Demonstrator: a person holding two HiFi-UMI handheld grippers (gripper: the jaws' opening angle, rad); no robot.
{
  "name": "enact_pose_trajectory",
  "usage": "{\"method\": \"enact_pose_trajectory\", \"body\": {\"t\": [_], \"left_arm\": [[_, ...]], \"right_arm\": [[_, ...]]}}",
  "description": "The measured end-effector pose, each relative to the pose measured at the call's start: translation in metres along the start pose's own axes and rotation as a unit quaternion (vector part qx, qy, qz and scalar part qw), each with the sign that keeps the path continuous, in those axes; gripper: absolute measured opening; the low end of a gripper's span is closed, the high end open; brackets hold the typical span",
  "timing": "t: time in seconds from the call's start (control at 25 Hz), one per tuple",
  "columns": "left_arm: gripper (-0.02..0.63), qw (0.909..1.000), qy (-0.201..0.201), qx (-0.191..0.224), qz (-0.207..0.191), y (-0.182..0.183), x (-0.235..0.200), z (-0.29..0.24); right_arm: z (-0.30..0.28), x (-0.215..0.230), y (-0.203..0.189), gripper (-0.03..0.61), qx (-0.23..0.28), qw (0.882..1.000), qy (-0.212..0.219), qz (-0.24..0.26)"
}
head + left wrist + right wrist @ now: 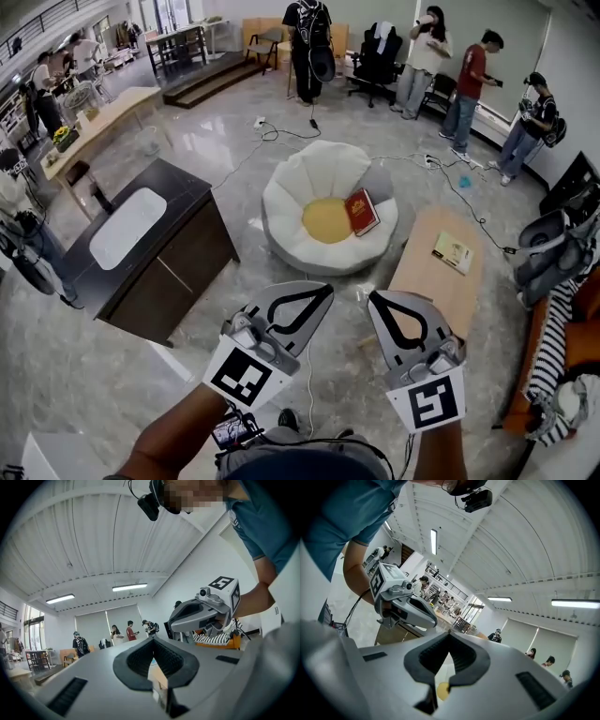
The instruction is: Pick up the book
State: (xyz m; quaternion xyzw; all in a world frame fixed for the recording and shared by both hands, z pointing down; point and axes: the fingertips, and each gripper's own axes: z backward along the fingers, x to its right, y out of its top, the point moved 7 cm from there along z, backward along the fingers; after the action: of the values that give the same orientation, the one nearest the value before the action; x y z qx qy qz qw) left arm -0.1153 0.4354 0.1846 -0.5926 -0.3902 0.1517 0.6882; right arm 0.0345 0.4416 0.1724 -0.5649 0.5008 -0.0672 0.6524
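Observation:
A red book [362, 211] lies on a white flower-shaped beanbag [300, 183], beside its yellow centre [326, 220], out in the middle of the floor. Both grippers are held side by side near the bottom of the head view, well short of the beanbag. My left gripper [326, 291] has its jaws closed tip to tip with nothing in them; its own view [153, 640] shows the same. My right gripper [375, 298] is also shut and empty [450, 634]. Each gripper view catches the other gripper alongside.
A low wooden table [431, 281] with a yellowish book [453, 252] stands right of the beanbag. A dark cabinet [178, 262] with a white basin is at the left. Cables [272, 136] trail over the floor. Several people stand along the far wall. An orange sofa [562, 356] sits at the right.

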Motion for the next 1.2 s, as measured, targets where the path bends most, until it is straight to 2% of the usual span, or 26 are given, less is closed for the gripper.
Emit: {"method": "enact_pose_trajectory", "body": {"t": [0.16,0.32,0.44,0.52,0.8,1.0,1.2], "left_arm": [[0.005,0.9999,-0.006,-0.01,0.0,-0.011,-0.014,-0.005],[0.005,0.9997,-0.003,-0.019,-0.018,-0.014,-0.022,-0.023],[0.005,0.9979,0.036,-0.012,0.052,-0.019,-0.026,-0.032],[0.005,0.997,0.042,-0.013,0.064,-0.021,-0.025,-0.042],[0.005,0.9988,0.043,-0.021,0.0,-0.012,-0.024,-0.096],[0.005,0.9972,0.064,-0.04,-0.001,-0.005,-0.017,-0.127],[0.005,0.9964,0.066,-0.05,-0.017,-0.003,-0.012,-0.148]], "right_arm": [[-0.018,0.001,-0.004,0.012,-0.004,1.0,0.006,-0.005],[-0.03,0.022,-0.017,0.012,0.004,1.0,0.014,-0.015],[-0.039,0.035,-0.022,0.012,0.004,1.0,0.03,-0.006],[-0.039,0.043,-0.028,0.012,0.007,0.999,0.034,-0.005],[-0.032,0.088,-0.06,0.012,0.028,0.999,0.04,0.0],[-0.026,0.119,-0.081,0.012,0.05,0.997,0.057,-0.005],[-0.024,0.137,-0.1,0.012,0.061,0.996,0.062,-0.009]]}}
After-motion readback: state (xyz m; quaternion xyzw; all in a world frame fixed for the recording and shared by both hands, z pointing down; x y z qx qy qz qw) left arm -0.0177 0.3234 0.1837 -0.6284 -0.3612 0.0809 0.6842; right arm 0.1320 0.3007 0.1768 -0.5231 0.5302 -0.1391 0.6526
